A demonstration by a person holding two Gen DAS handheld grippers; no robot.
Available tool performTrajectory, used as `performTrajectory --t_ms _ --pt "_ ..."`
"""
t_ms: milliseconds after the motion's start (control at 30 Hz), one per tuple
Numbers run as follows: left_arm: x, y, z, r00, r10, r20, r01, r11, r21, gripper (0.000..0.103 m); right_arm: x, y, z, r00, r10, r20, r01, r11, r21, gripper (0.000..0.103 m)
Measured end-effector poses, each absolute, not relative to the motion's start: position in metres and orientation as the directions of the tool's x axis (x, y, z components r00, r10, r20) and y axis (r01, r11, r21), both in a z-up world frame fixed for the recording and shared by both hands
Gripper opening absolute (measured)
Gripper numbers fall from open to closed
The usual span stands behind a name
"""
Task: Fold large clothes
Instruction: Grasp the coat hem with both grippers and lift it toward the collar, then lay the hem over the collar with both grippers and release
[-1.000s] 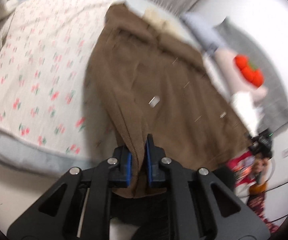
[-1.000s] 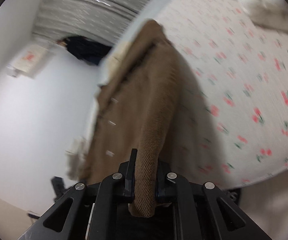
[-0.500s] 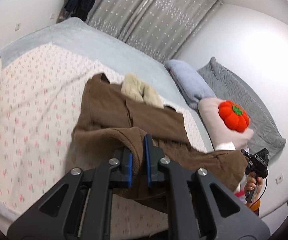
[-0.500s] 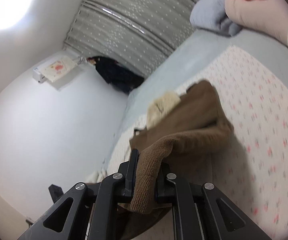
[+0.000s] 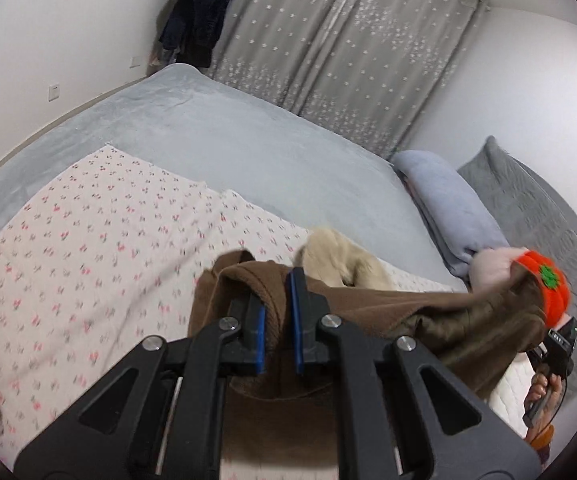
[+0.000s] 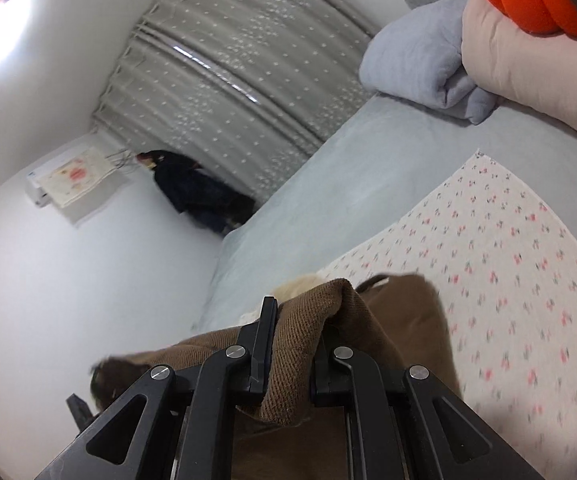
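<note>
My left gripper [image 5: 277, 322] is clamped narrow on a fold of the brown coat [image 5: 368, 320], the ribbed cloth bunched between the blue pads. My right gripper [image 6: 292, 344] is likewise pinched on a thick roll of the same coat's edge, which spills over the jaws toward 6 o'clock.

A second ago the coat hung long below both grippers, stretched out over the floral sheet [image 5: 88, 248]. Half a second ago I was swinging it up and over. Now the hem I hold has come forward over the coat's upper half: in the left view the brown cloth lies doubled just ahead of the fingers, with the cream fur collar [image 5: 336, 260] peeking out at 1 o'clock and a taut span running off toward 3 o'clock, where the right-hand tool [image 5: 556, 348] shows near the orange pumpkin cushion [image 5: 548, 292]. In the right view the folded body sits at 12 to 1 o'clock, on the floral sheet.

I judge that the lengthwise fold is nearly laid: the bottom half is over the top half, but the edge is not yet set down, and both views carry motion blur. Next I would lower both corners level with the collar and then let go; an uneven drop could leave the fold skewed.

Beyond lie the grey blanket [image 5: 248, 140], a rolled blue pillow [image 5: 448, 208] and grey curtains [image 5: 328, 40].
</note>
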State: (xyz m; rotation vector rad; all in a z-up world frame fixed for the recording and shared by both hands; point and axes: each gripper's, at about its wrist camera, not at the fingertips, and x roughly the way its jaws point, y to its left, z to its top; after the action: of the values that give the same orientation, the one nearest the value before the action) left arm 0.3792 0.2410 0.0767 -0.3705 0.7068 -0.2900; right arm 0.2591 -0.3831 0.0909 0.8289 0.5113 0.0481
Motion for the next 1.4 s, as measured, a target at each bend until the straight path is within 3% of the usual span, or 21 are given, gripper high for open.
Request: performTrajectory --t_ms 300,533,667,700,733,800,833,933,1033,1167,1267,1333,1367,1400 --pt "0.517 0.176 -0.025 0.727 -0.289 -0.623 -0.004 0.905 -0.424 0.012 0.422 -0.406 -0.029 0.811 0.165 -0.562 0.315 0.686 0.656 0.012" --pt "0.548 0.173 -0.116 0.743 -0.229 -0.629 -0.105 0.888 -0.448 0.014 0.441 -0.425 -0.107 0.82 0.182 -0.543 0.356 0.58 0.733 0.012" --pt "0.541 0.172 -0.101 0.737 -0.247 -0.629 -0.089 0.887 -0.452 0.017 0.432 -0.427 -0.099 0.826 0.203 -0.525 0.337 0.569 0.75 0.018" --pt "0.538 0.172 -0.093 0.734 -0.256 -0.629 -0.071 0.892 -0.446 0.027 0.429 -0.424 -0.09 0.827 0.202 -0.525 0.325 0.589 0.74 0.024" --pt "0.533 0.171 -0.084 0.738 -0.253 -0.625 -0.055 0.901 -0.43 0.051 0.427 -0.422 -0.079 0.834 0.2 -0.515 0.303 0.614 0.729 0.041" --pt "0.517 0.17 -0.062 0.788 -0.177 -0.59 -0.069 0.926 -0.37 0.083 0.417 -0.415 -0.051 0.855 0.179 -0.486 0.247 0.683 0.687 0.067" --pt "0.505 0.17 -0.049 0.827 -0.137 -0.546 -0.068 0.938 -0.339 0.083 0.412 -0.411 -0.037 0.865 0.157 -0.476 0.231 0.718 0.656 0.072" --pt "0.485 0.156 -0.017 0.864 -0.069 -0.499 -0.047 0.975 -0.216 0.084 0.396 -0.386 0.003 0.879 0.088 -0.468 0.191 0.835 0.515 0.072" --pt "0.473 0.12 -0.007 0.877 -0.116 -0.467 0.062 0.99 -0.13 0.088 0.396 -0.33 0.027 0.876 0.03 -0.481 0.119 0.954 0.277 0.072" --pt "0.481 0.049 -0.029 0.815 -0.209 -0.541 0.237 0.971 -0.018 0.089 0.428 -0.241 0.003 0.817 0.033 -0.575 -0.01 0.999 0.044 0.072" --pt "0.504 0.005 -0.058 0.785 -0.174 -0.594 0.29 0.951 0.105 0.089 0.466 -0.195 -0.026 0.789 0.006 -0.614 -0.068 0.995 -0.078 0.07" --pt "0.533 -0.003 -0.081 0.761 -0.068 -0.645 0.243 0.952 0.186 0.09 0.495 -0.192 -0.04 0.767 -0.082 -0.636 -0.016 0.989 -0.147 0.066" --pt "0.548 0.004 -0.088 0.741 -0.046 -0.67 0.211 0.963 0.167 0.091 0.511 -0.197 -0.048 0.75 -0.12 -0.651 0.022 0.987 -0.157 0.065" --pt "0.558 0.011 -0.092 0.722 -0.038 -0.69 0.179 0.975 0.133 0.092 0.525 -0.206 -0.058 0.714 -0.143 -0.686 0.063 0.988 -0.14 0.047"
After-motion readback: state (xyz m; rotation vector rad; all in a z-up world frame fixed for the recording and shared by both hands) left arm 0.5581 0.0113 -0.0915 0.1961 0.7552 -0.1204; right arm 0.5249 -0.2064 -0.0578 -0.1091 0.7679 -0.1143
